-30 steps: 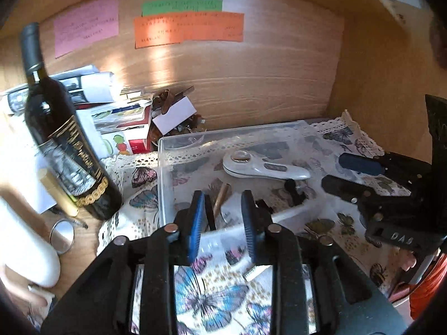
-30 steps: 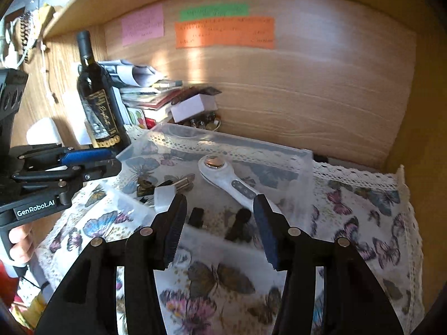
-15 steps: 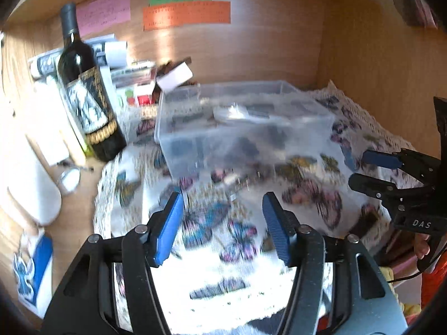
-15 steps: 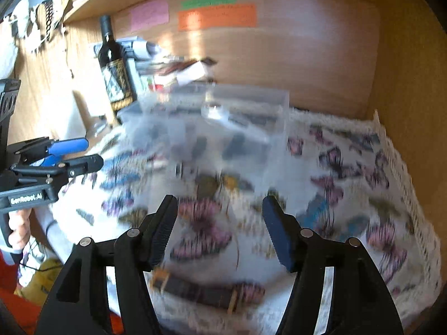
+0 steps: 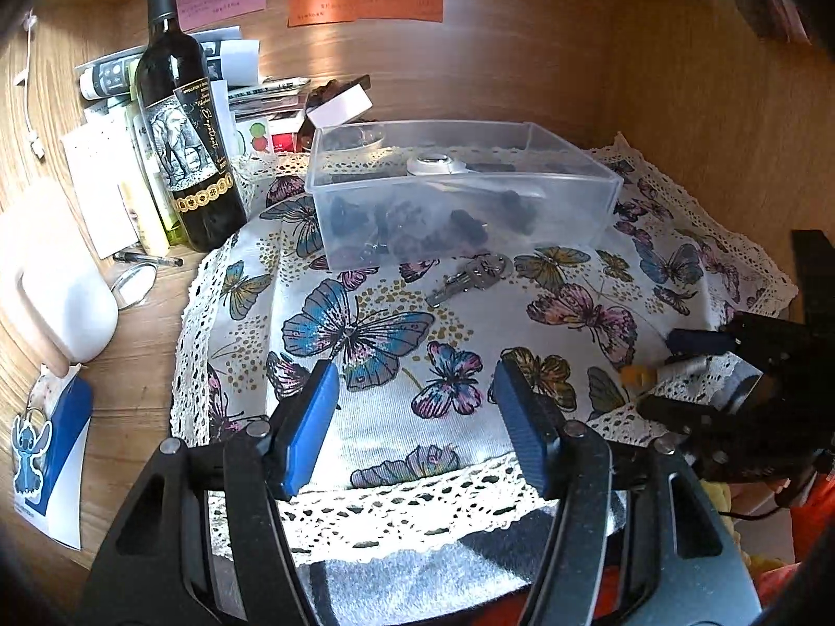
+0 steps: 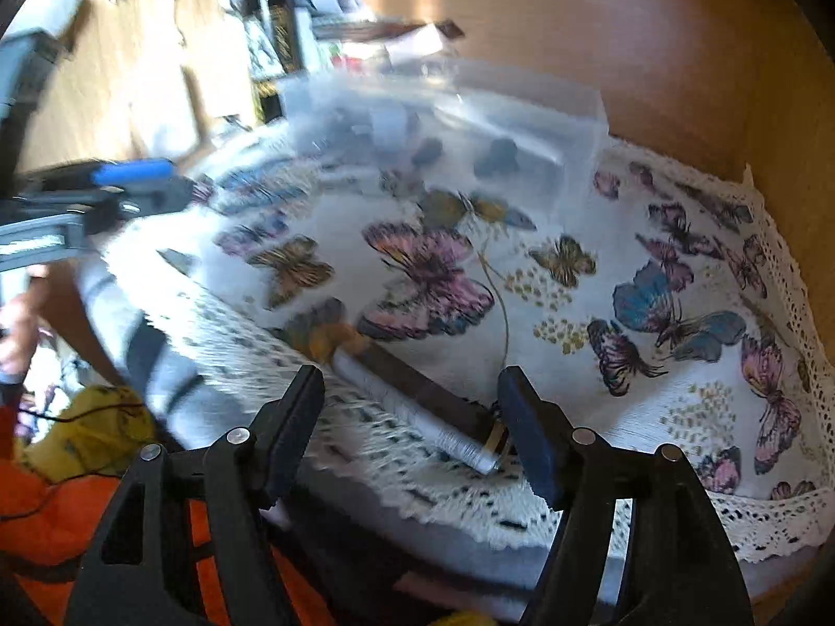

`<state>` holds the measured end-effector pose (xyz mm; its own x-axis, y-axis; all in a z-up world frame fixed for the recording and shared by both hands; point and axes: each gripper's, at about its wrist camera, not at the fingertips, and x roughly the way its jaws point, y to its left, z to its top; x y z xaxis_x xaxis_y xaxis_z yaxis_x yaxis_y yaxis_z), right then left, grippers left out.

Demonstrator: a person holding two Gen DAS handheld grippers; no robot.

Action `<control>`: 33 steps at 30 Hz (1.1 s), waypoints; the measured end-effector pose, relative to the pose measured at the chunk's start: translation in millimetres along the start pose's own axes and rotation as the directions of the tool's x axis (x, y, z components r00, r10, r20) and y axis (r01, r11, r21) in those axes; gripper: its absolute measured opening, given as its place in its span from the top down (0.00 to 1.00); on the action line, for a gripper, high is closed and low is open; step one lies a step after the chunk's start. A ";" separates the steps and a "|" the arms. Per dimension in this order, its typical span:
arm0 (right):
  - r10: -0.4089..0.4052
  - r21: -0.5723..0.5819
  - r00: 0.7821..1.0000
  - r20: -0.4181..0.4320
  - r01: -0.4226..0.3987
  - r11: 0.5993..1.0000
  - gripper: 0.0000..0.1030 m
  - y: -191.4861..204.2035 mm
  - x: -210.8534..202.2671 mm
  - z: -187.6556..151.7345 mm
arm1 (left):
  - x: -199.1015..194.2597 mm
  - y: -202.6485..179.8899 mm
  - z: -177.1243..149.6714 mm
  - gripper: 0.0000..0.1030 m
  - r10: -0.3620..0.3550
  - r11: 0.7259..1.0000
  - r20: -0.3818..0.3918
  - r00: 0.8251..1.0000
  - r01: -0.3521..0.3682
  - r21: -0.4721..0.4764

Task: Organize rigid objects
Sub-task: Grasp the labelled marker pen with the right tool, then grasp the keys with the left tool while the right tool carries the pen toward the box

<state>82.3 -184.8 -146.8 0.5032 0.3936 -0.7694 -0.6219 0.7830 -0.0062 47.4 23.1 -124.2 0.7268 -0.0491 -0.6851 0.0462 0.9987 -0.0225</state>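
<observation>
Clear bin (image 6: 443, 120) contents motion-blurred, unidentifiable

A wooden desk surface (image 5: 141, 365) is covered in its middle by a white lace-edged cloth printed with butterflies (image 5: 365, 323). At the cloth's far end a clear rectangular plastic box (image 5: 459, 193) is set; just in front of the box a small bunch of metal keys (image 5: 469, 274) is laid. Left of the cloth, on bare wood, a dark wine bottle (image 5: 182, 115), a black pen (image 5: 148, 259) and a white plastic jug (image 5: 57, 281) are seen. Near the cloth's front edge a brown-and-white stick-shaped object (image 6: 417, 396) is laid.
</observation>
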 end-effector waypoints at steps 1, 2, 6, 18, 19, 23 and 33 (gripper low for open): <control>0.010 0.012 1.000 0.012 -0.010 1.000 0.42 -1.2 0.3 1.0 | 0.0 -0.7 -0.3 0.40 0.002 1.000 0.000 1.000 -0.002 0.002; 0.016 0.024 1.000 0.014 -0.017 1.000 0.53 -3.2 1.5 3.9 | 0.0 -1.0 -0.2 0.40 0.001 1.000 0.000 1.000 -0.001 0.005; 0.010 0.081 1.000 0.019 -0.011 0.997 0.84 -13.9 7.2 11.2 | 5.2 -2.6 4.8 0.40 -0.014 1.000 -0.012 1.000 0.014 0.016; 0.017 0.170 0.991 0.134 -0.040 0.985 0.90 -36.4 -4.2 37.3 | 68.3 -7.8 53.9 0.44 -0.118 0.993 -0.142 0.983 0.119 -0.003; 0.018 0.176 0.990 0.141 -0.043 0.984 0.90 -38.6 -5.2 39.3 | 73.8 -9.8 57.9 0.46 -0.120 0.993 -0.151 0.981 0.122 0.001; 0.022 0.188 0.987 0.159 -0.052 0.981 0.90 -45.9 -5.6 46.2 | 94.7 -23.4 67.6 0.49 -0.122 0.990 -0.181 0.976 0.131 0.042; 0.041 0.190 0.985 0.166 -0.073 0.979 0.90 -52.6 0.0 53.0 | 124.6 -60.6 63.8 0.62 -0.045 0.969 -0.179 0.983 0.087 0.233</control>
<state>146.9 -200.5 -112.6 0.5698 0.5003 -0.6520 -0.5315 0.8294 0.1720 178.9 -44.5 -161.8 0.5892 -0.0907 -0.8029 0.2675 0.9595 0.0878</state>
